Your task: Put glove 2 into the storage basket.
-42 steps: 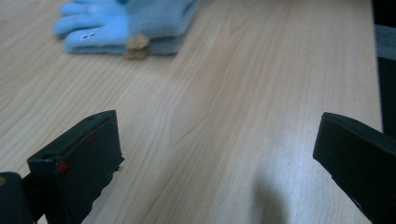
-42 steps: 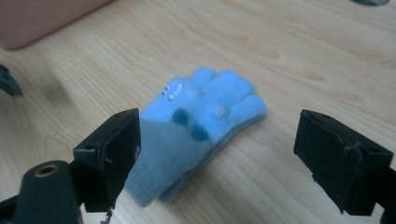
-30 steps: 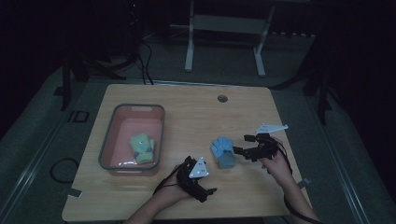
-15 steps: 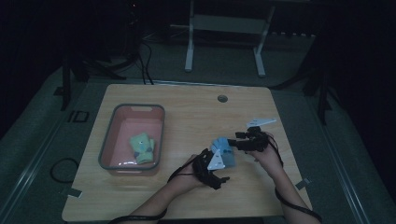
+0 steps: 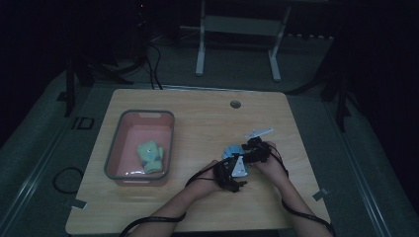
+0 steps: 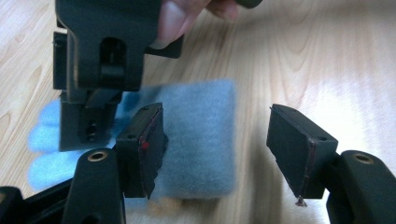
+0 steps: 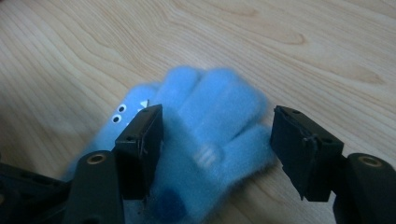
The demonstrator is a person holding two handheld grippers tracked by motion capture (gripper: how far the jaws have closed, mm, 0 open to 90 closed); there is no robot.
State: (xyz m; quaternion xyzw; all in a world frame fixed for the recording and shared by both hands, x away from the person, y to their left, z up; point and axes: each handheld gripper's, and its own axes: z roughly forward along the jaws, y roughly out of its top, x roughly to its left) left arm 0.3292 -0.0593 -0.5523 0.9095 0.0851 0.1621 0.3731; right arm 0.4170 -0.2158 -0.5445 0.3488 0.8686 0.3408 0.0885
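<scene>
A fluffy blue glove [image 5: 229, 150] lies flat on the wooden table [image 5: 197, 118], right of centre. Its cuff [image 6: 201, 140] sits between the jaws of my left gripper [image 6: 219, 140], which stands open low over it. In the right gripper view the glove's fingers [image 7: 210, 107] spread under my right gripper [image 7: 215, 144], also open, with the glove between its jaws. In the high view the left gripper [image 5: 232, 174] comes at the glove from the near side and the right gripper [image 5: 253, 149] from the right, close together. The right gripper's body [image 6: 107, 51] looms over the glove's far end.
A pink bin with a grey rim [image 5: 146, 114] stands at the table's left and holds a green glove [image 5: 150, 155]. A round cable hole [image 5: 235, 104] marks the table's far side. Both forearms enter from the near edge, trailing black cables.
The left gripper has travelled right and forward to the blue glove. The right gripper has come left and down onto it, so both now stand together at the glove.
</scene>
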